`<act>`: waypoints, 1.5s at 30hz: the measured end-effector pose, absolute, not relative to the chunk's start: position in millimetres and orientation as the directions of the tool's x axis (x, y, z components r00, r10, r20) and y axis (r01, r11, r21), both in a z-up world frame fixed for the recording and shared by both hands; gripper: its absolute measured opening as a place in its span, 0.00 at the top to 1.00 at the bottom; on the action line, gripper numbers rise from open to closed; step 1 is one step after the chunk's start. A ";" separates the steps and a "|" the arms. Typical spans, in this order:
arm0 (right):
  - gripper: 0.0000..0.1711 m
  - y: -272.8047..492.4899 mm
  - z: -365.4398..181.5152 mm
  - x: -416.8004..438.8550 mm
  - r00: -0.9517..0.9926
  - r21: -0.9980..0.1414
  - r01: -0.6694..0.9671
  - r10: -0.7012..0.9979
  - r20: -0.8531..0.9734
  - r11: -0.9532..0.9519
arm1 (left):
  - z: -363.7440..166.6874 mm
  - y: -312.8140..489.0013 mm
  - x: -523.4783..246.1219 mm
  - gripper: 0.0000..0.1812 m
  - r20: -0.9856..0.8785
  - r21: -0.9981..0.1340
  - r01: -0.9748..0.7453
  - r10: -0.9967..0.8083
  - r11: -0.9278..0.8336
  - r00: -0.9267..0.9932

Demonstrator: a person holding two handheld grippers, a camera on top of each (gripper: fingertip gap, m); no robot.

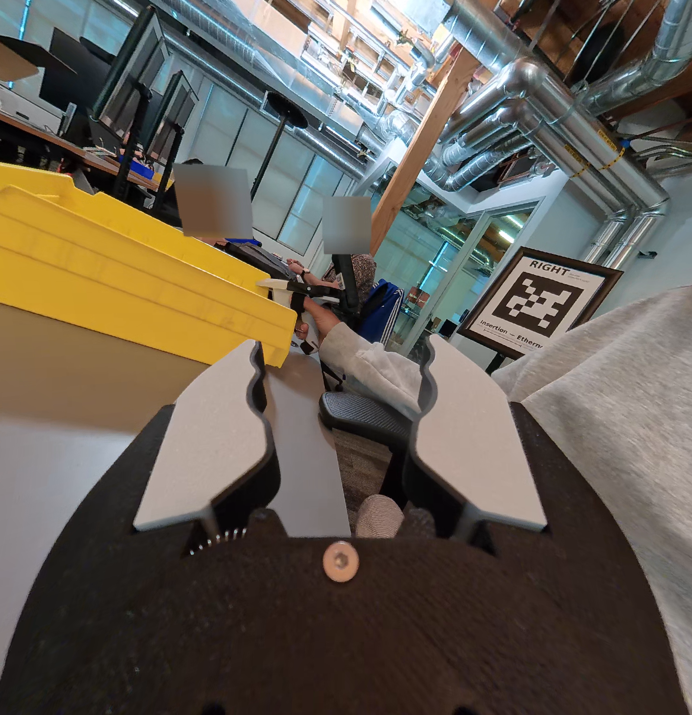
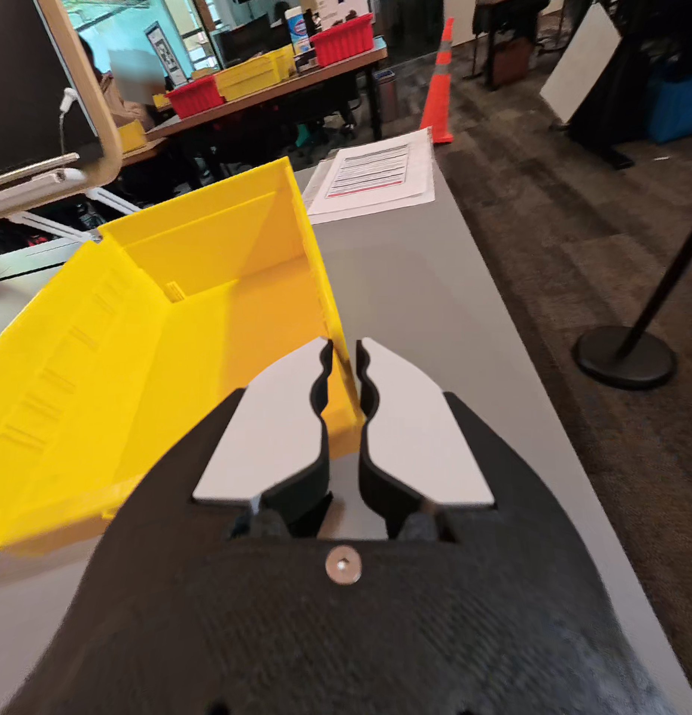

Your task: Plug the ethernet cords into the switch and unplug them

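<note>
Around the yellow bin (image 2: 151, 348) on the grey table (image 2: 414, 309), no ethernet cord and no switch can be made out in either view; the bin's inside shows bare yellow walls and floor, though its near part is cut off by the right gripper's black body. The right gripper (image 2: 343, 348) is clamped on the bin's right-hand wall, one finger inside the bin and one outside, and the bin tilts up off the table. The left gripper (image 1: 343, 350) is spread wide and grips nothing, pointing past the bin's corner (image 1: 274, 329) toward the room. Beyond the bin, a printed sheet (image 2: 375, 174) lies at the table's far end, and an orange cone (image 2: 439, 89) stands on the carpet behind it.
</note>
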State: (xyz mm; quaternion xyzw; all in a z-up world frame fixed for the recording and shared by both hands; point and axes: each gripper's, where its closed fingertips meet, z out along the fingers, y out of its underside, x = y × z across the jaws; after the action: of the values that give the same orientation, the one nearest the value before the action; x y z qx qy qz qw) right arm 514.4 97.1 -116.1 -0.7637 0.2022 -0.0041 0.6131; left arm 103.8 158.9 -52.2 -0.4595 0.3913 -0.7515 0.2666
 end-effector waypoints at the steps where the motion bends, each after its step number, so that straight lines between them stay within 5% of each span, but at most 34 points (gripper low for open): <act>1: 0.88 96.8 -114.3 518.0 0.913 -0.946 -0.290 -0.338 -0.228 -0.144 | -52.6 159.1 104.0 0.58 0.484 -0.832 0.040 -0.759 -0.553 -0.435; 4: 0.68 101.2 -107.2 522.7 0.901 -0.957 -0.280 -0.365 -0.236 -0.074 | -53.7 158.5 104.8 0.58 0.492 -0.827 0.035 -0.752 -0.562 -0.438; 6: 0.63 104.8 -109.6 524.9 0.891 -0.955 -0.286 -0.390 -0.233 -0.083 | -54.9 157.5 105.7 0.58 0.493 -0.828 0.030 -0.751 -0.561 -0.438; 11: 0.69 113.0 -121.1 523.3 0.890 -0.939 -0.301 -0.402 -0.214 -0.166 | -58.1 155.0 107.9 0.58 0.502 -0.825 0.013 -0.744 -0.565 -0.441; 15: 0.92 115.3 -119.6 515.0 0.890 -0.919 -0.372 -0.331 -0.313 -0.132 | -58.5 154.1 107.7 0.58 0.504 -0.825 0.009 -0.742 -0.565 -0.442; 27: 0.94 100.6 -119.5 535.4 0.816 -0.909 -0.414 -0.464 -0.346 -0.049 | -59.6 159.0 105.3 0.58 0.524 -0.810 0.012 -0.734 -0.586 -0.433; 45: 0.97 95.3 -118.5 520.9 0.887 -0.906 -0.407 -0.289 -0.361 -0.119 | -62.0 162.2 106.1 0.58 0.541 -0.798 0.007 -0.722 -0.602 -0.433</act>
State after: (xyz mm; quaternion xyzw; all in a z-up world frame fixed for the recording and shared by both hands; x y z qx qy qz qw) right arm 520.9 95.3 -118.5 -0.7463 0.2333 0.0476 0.6215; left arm 106.1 162.2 -62.0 -0.4754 0.3758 -0.7583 0.2402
